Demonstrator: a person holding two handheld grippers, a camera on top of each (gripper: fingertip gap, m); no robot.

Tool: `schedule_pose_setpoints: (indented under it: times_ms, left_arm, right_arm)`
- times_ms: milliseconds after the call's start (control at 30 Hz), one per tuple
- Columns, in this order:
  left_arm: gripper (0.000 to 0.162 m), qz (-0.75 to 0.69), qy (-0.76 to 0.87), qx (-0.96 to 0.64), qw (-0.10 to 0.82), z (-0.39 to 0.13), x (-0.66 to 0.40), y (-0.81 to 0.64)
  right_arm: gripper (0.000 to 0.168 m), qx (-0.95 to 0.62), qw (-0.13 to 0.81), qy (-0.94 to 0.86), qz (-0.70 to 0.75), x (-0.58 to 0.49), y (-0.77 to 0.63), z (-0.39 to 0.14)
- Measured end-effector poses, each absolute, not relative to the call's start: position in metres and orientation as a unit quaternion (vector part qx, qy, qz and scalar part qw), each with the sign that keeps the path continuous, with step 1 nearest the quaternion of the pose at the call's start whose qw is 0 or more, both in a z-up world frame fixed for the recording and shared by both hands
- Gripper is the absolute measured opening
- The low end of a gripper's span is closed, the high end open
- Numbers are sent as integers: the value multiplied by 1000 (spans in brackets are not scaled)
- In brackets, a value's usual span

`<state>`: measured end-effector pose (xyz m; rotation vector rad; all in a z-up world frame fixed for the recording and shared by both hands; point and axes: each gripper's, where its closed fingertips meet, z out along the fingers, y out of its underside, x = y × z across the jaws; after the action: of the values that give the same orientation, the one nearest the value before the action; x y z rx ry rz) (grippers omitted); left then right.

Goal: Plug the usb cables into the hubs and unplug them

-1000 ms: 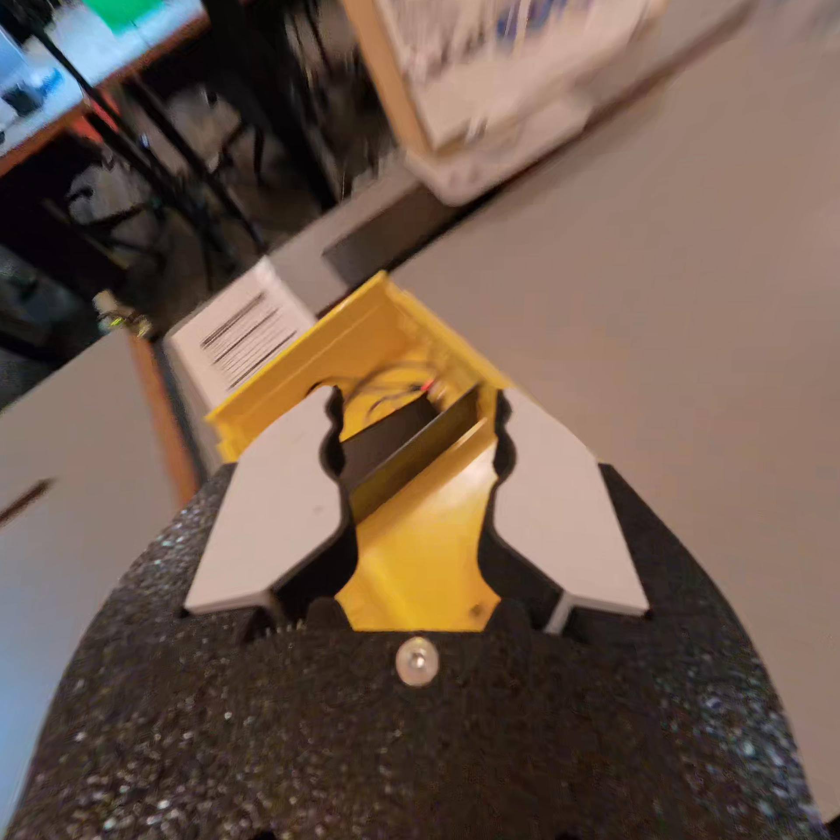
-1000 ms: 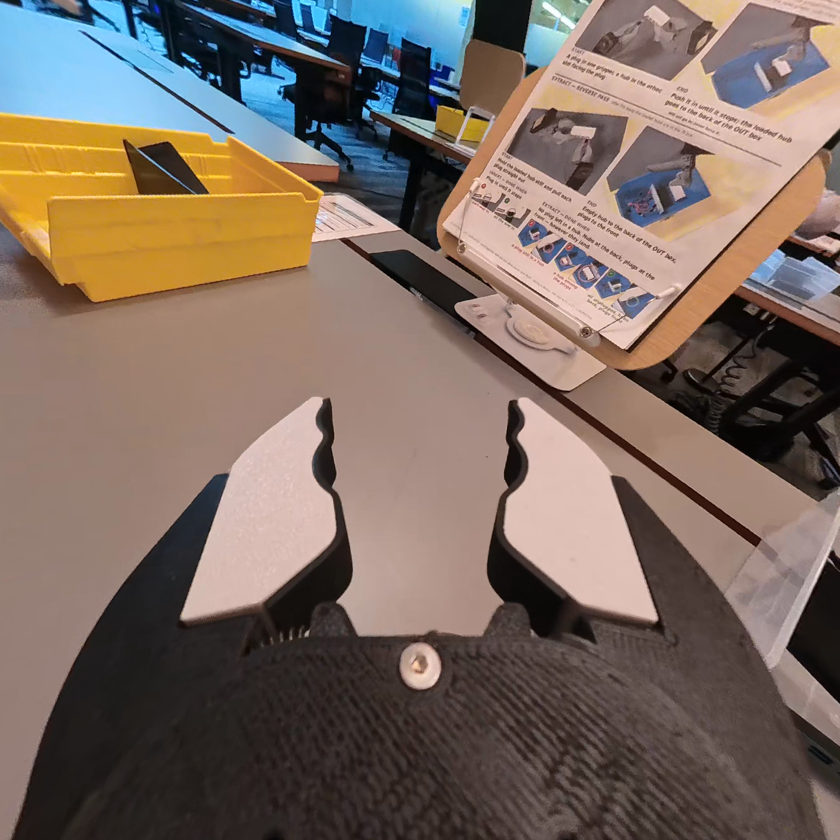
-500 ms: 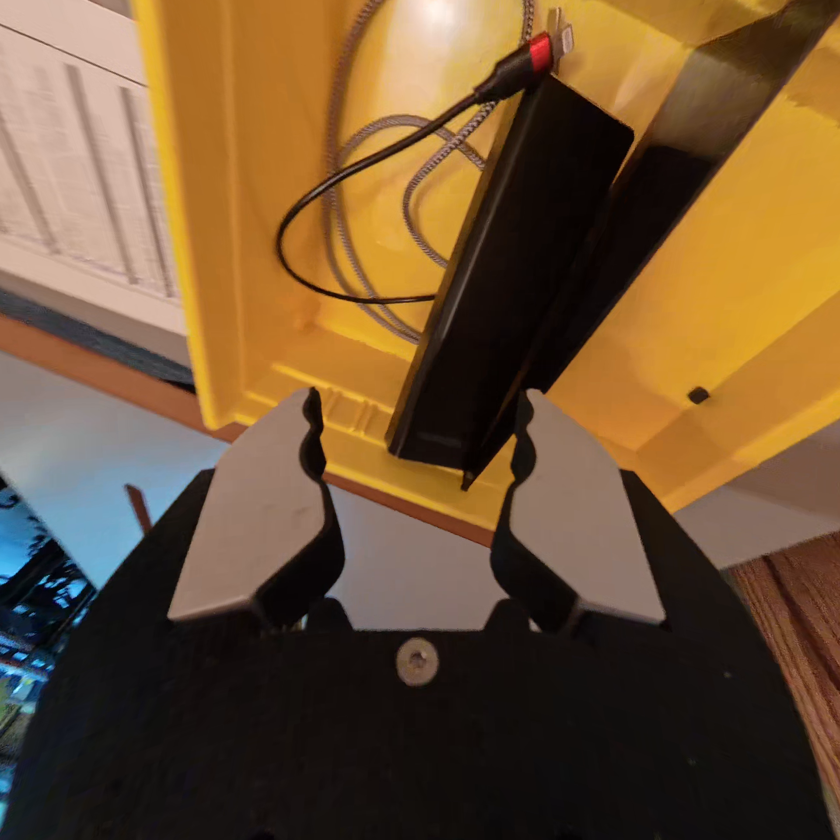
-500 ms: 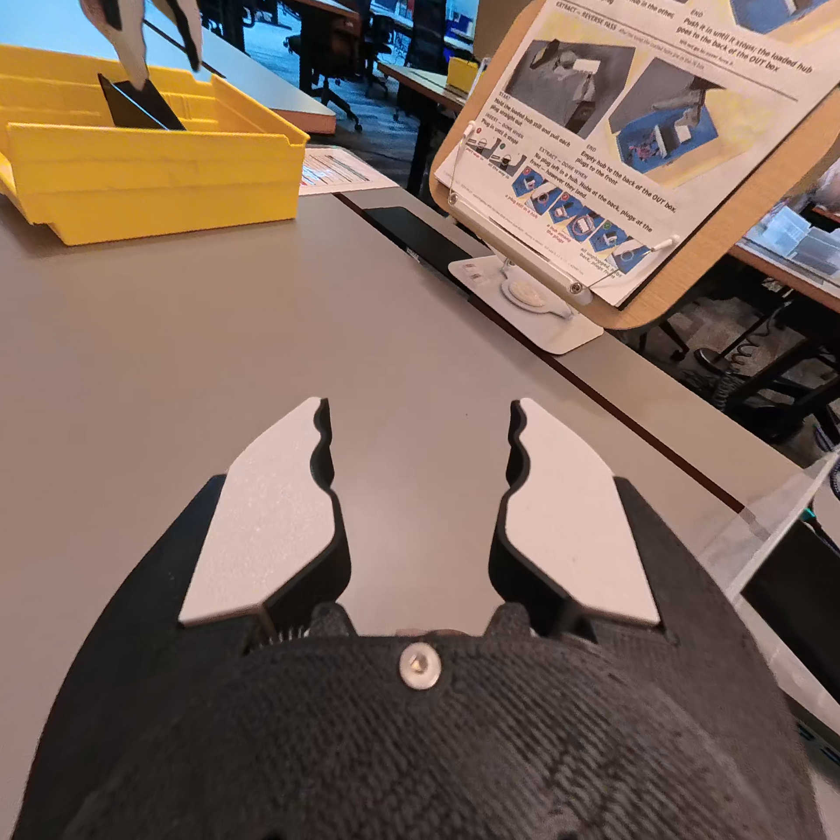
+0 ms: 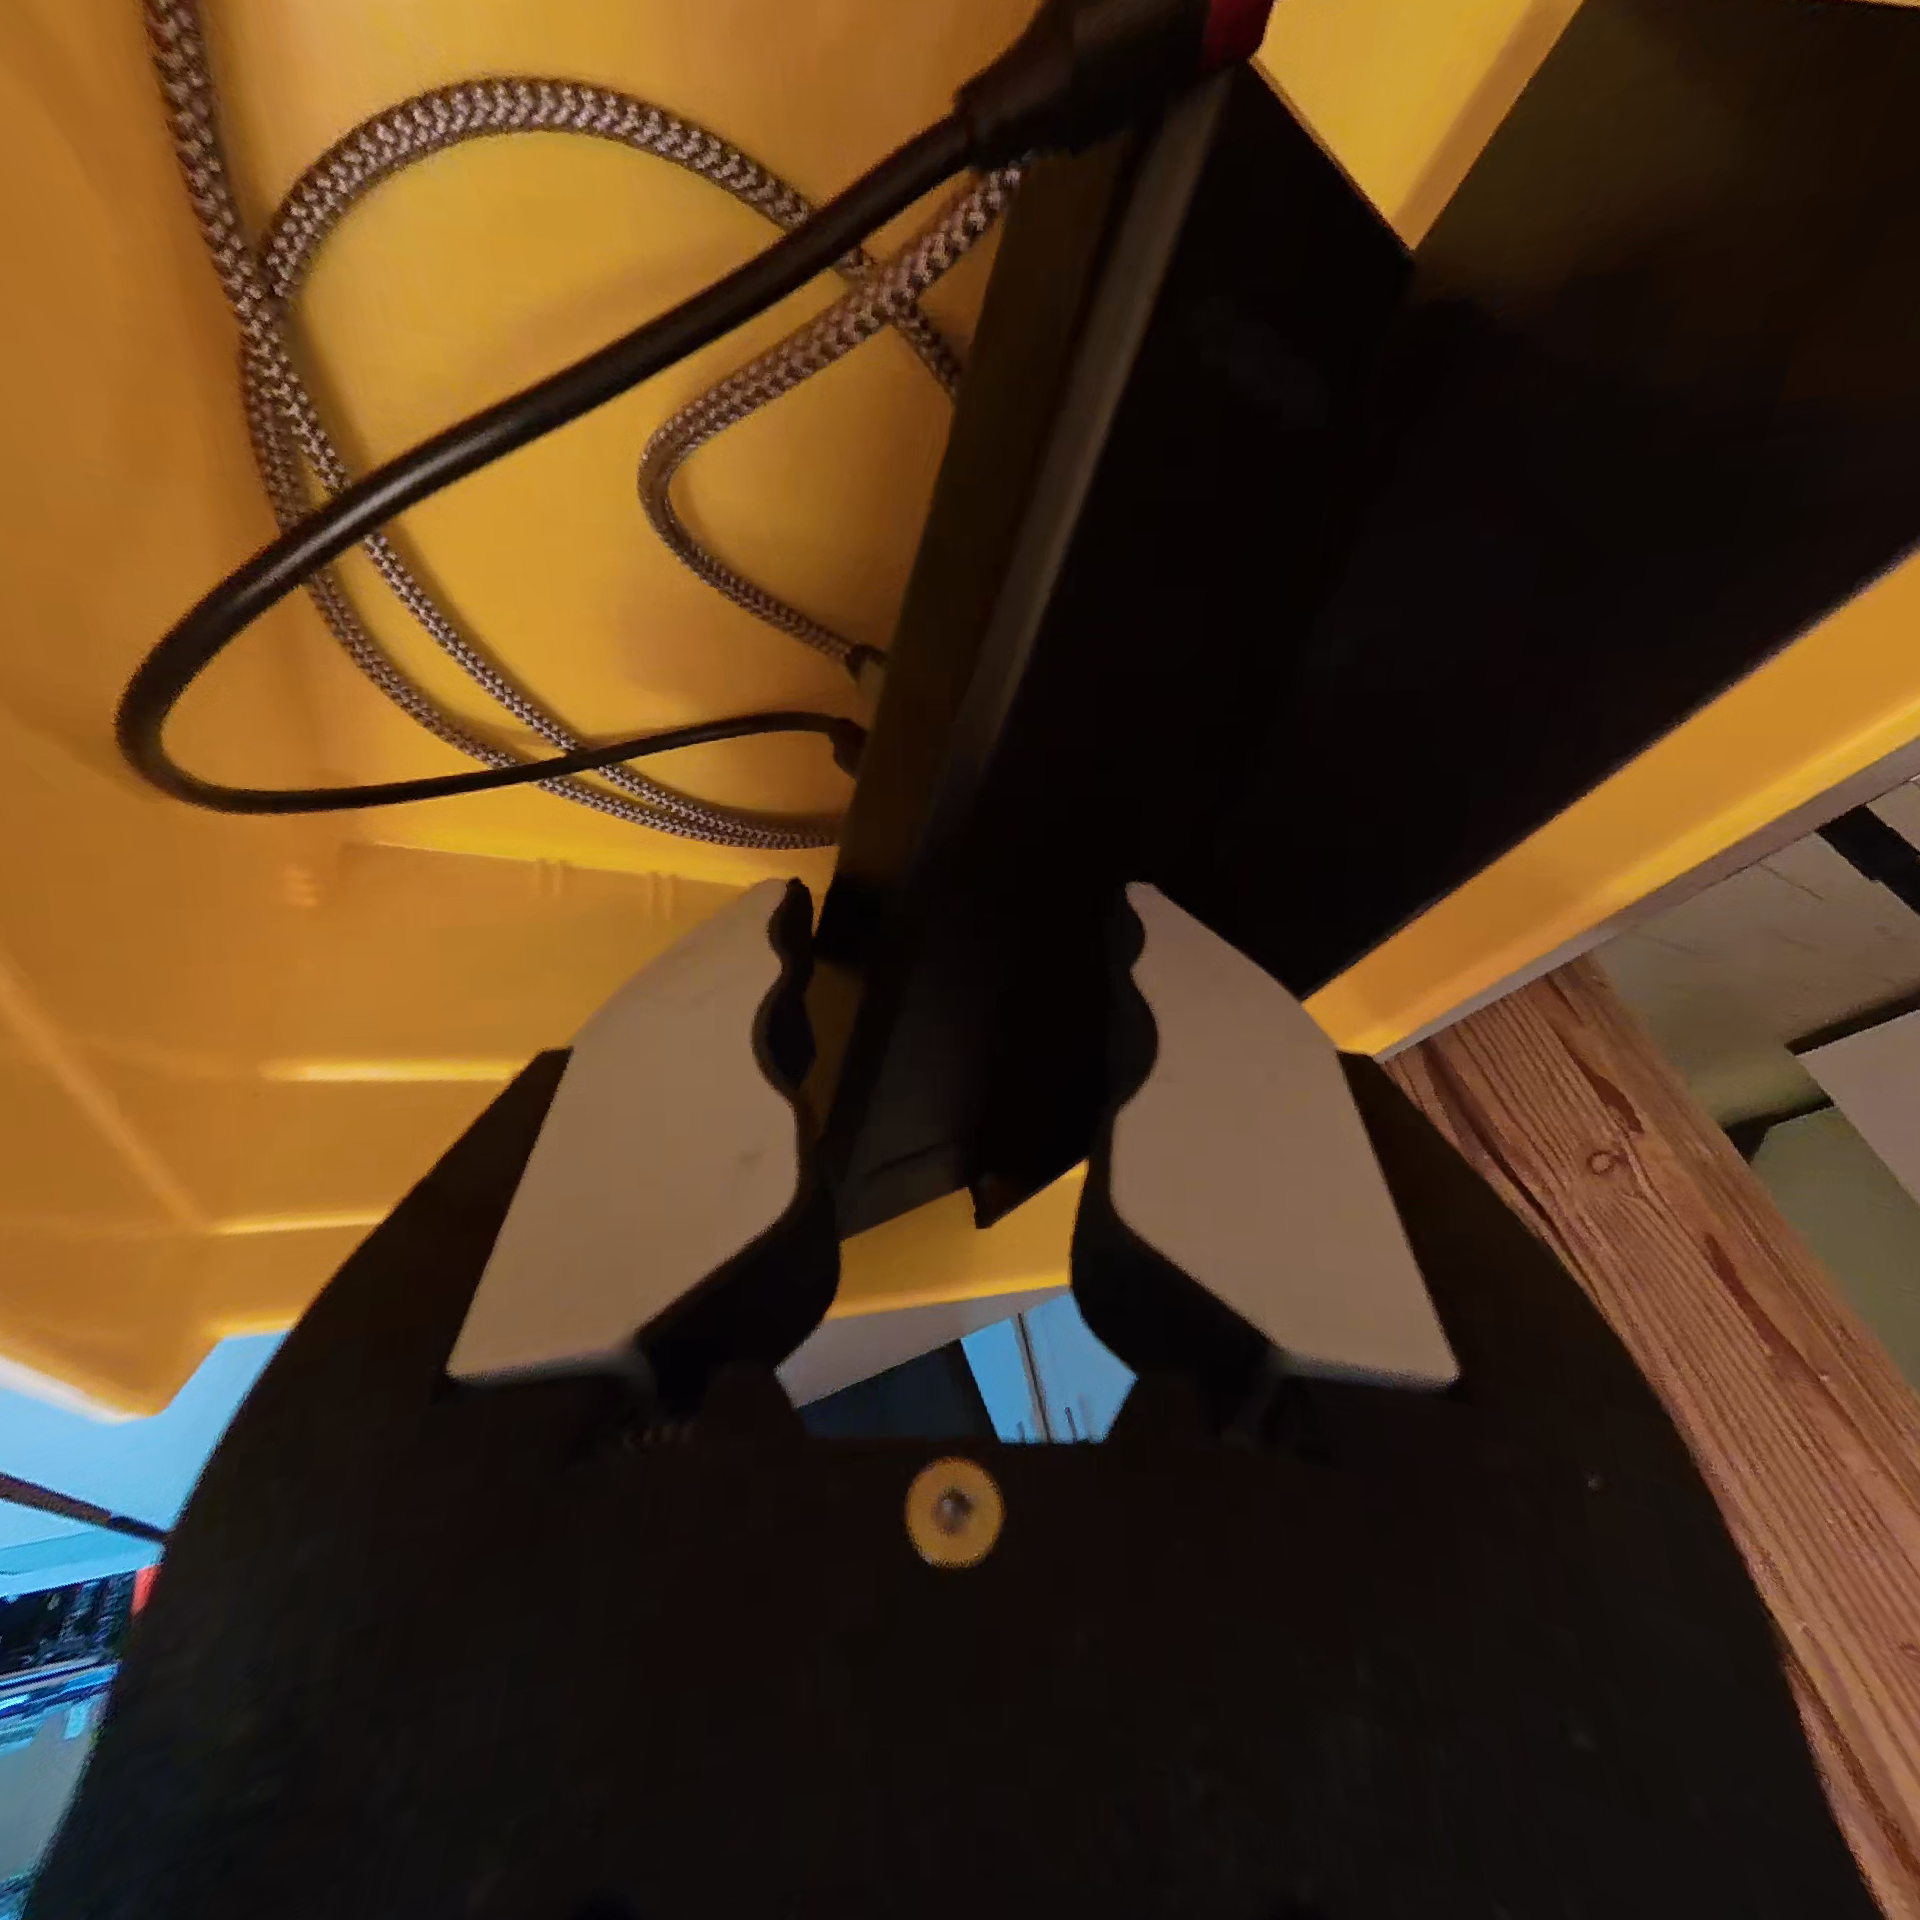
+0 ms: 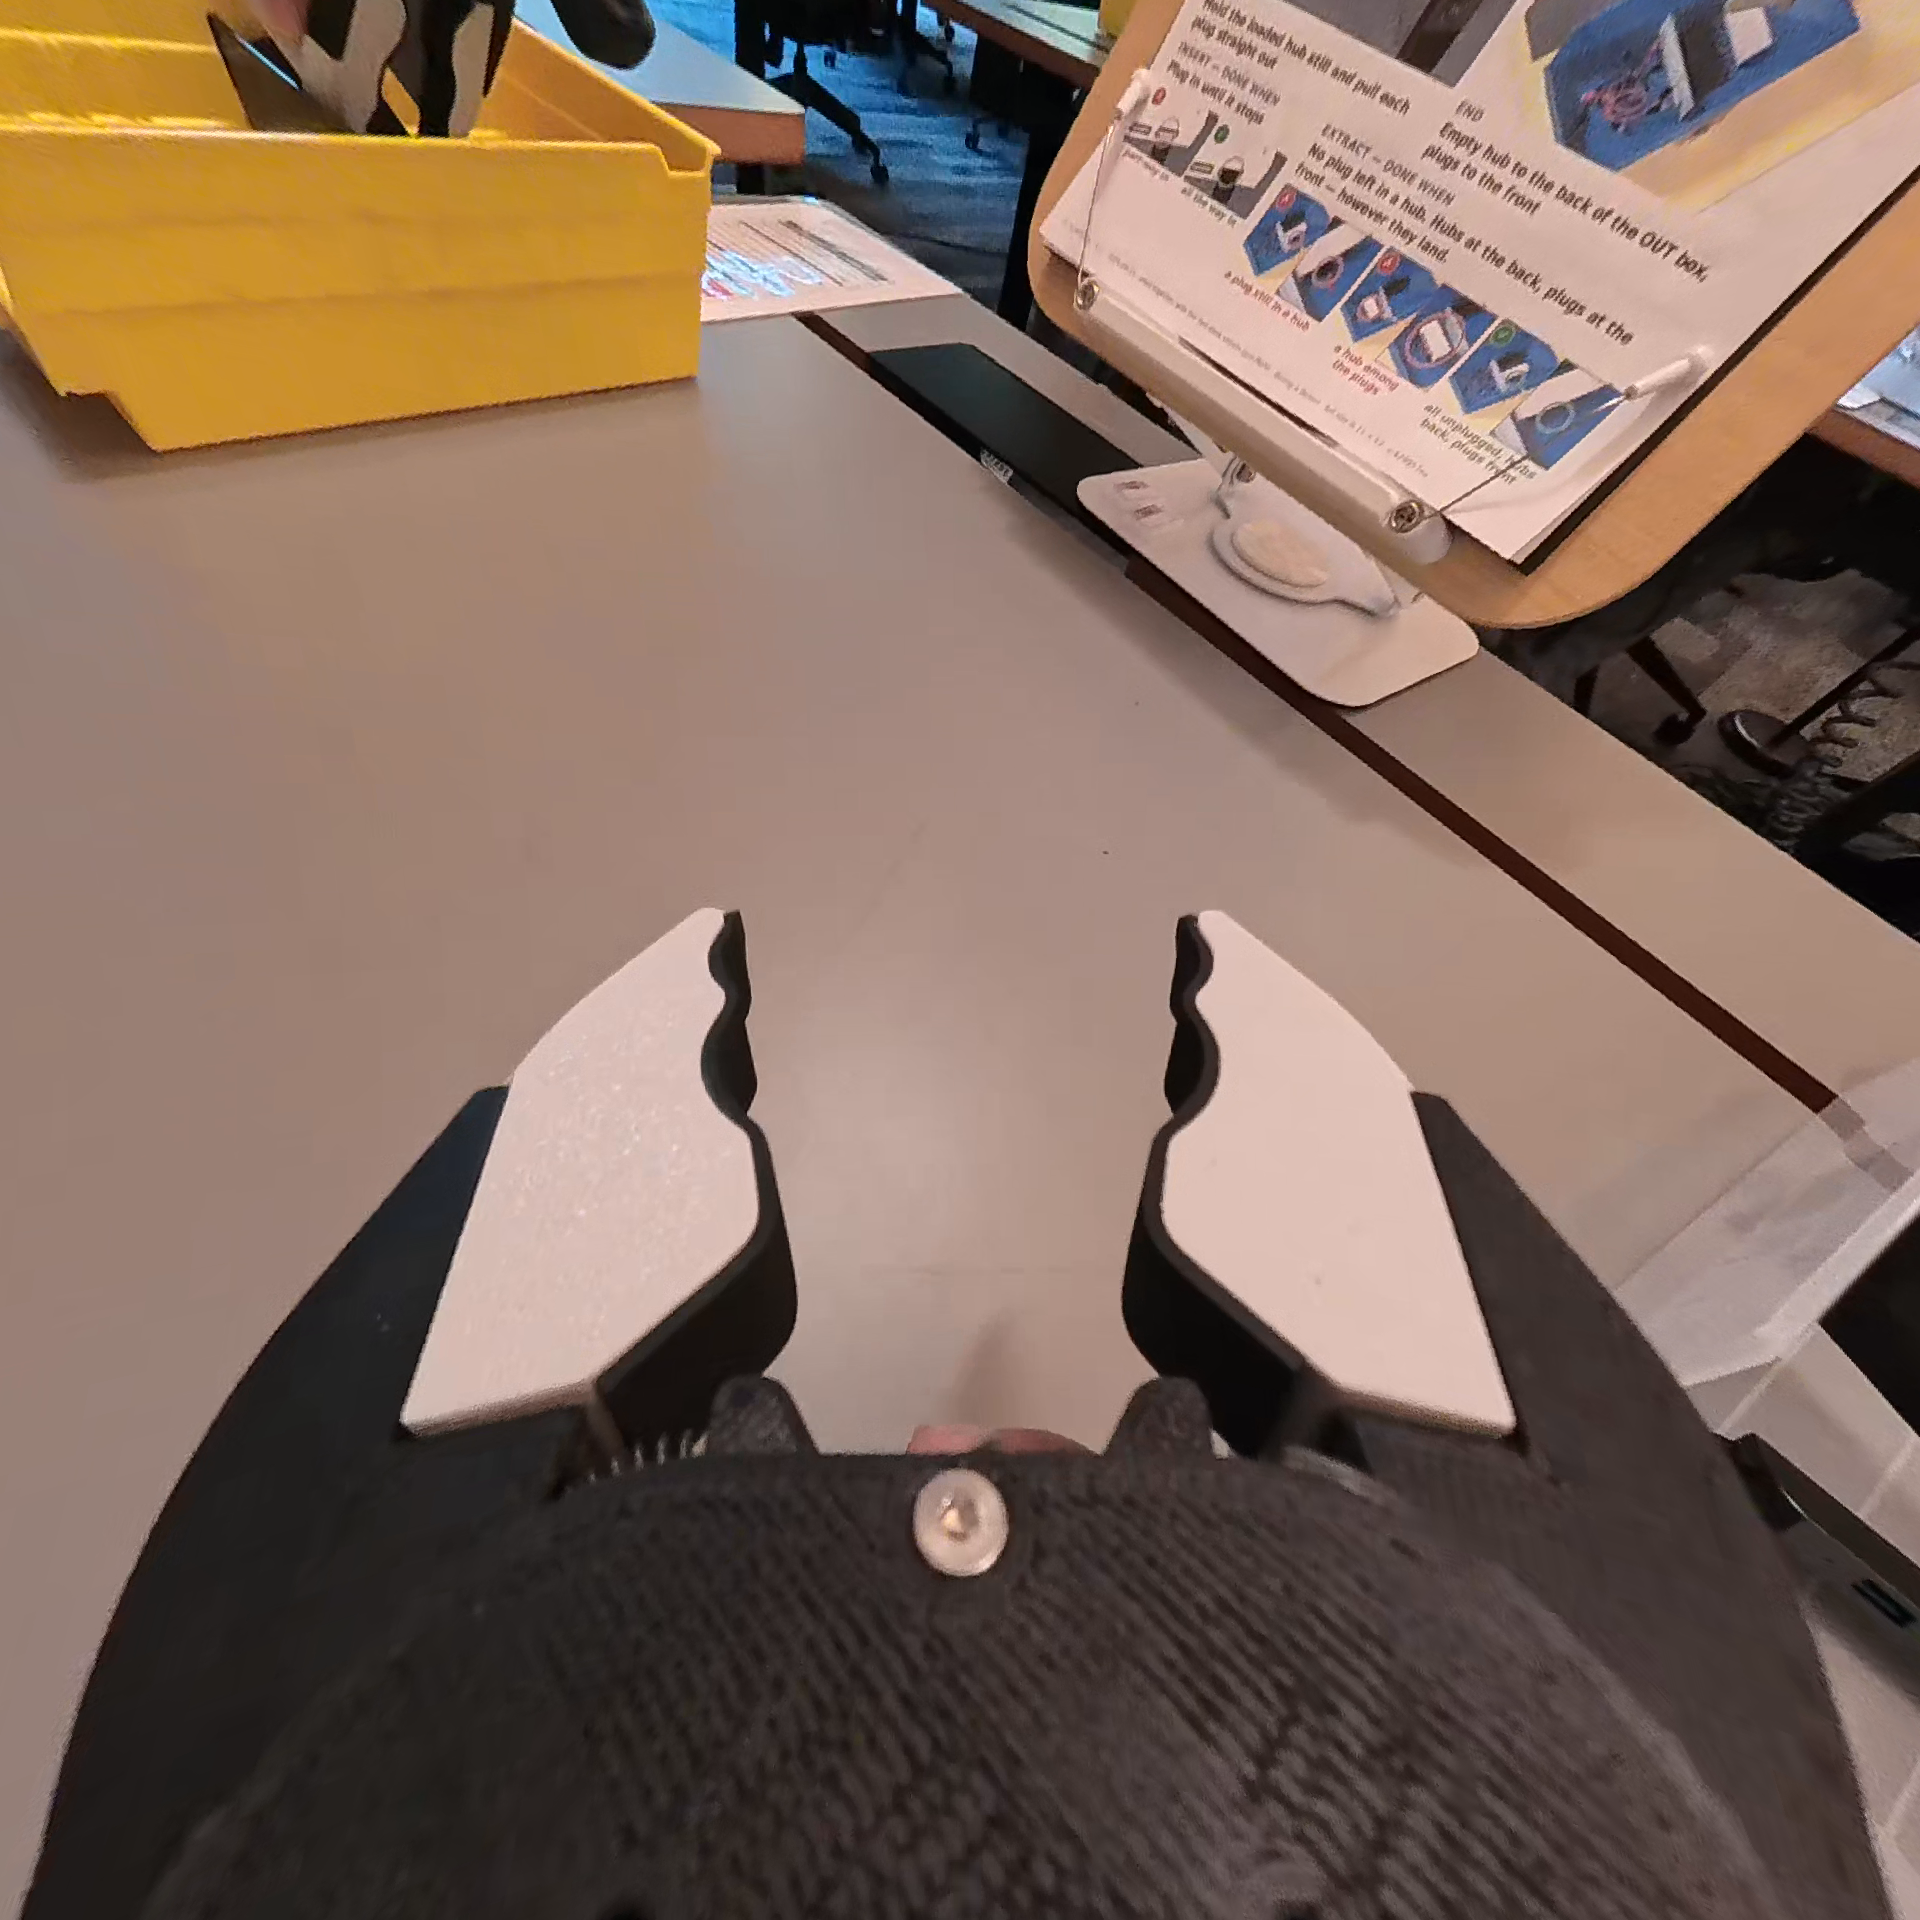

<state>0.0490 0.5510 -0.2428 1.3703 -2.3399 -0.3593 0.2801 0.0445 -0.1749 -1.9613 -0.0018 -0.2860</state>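
While the slim black rectangular hub [image 5: 1122, 582] stands on edge in the yellow plastic bin [image 5: 395, 987], apparently for access, the left gripper [image 5: 956, 1049] straddles its near end, fingers not visibly clamped. Braided and black cables [image 5: 312, 540] lie beside it. The right gripper [image 6: 961, 1091] hovers spread and empty over the grey table [image 6: 520, 675].

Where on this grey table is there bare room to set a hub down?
Free: the broad grey tabletop ahead of the open right gripper, between the yellow plastic bin and the wooden document stand. Crowded: inside the bin, around the black hub and cables.
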Motion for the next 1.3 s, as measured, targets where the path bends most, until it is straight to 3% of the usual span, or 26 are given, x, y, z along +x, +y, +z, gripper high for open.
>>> schedule_pose_setpoints:
  times_ms: [200, 400, 700, 867, 1033, 1300]
  left_arm:
    - [30, -133, -863, 467, 139, -230, 57, 553]
    - [27, -141, -881, 452, 9, -189, 69, 555]
    - [27, -201, -872, 402, -195, -78, 75, 530]
    - [27, -172, -852, 343, -355, -16, 80, 459]
    - [27, -156, -800, 252, -521, 32, 83, 361]
    - [27, -79, -731, 93, -672, 35, 94, 190]
  right_arm:
    - [77, -829, 542, -1, -142, 284, 39, -171]
    - [75, -820, 549, 2, -161, 286, 33, -157]
    - [72, -790, 593, 1, -158, 265, 38, -125]
    - [72, -751, 654, 20, -85, 229, 65, -106]
    - [84, -716, 697, 17, 27, 170, 92, -89]
    - [81, -578, 780, 83, 225, 132, 85, -37]
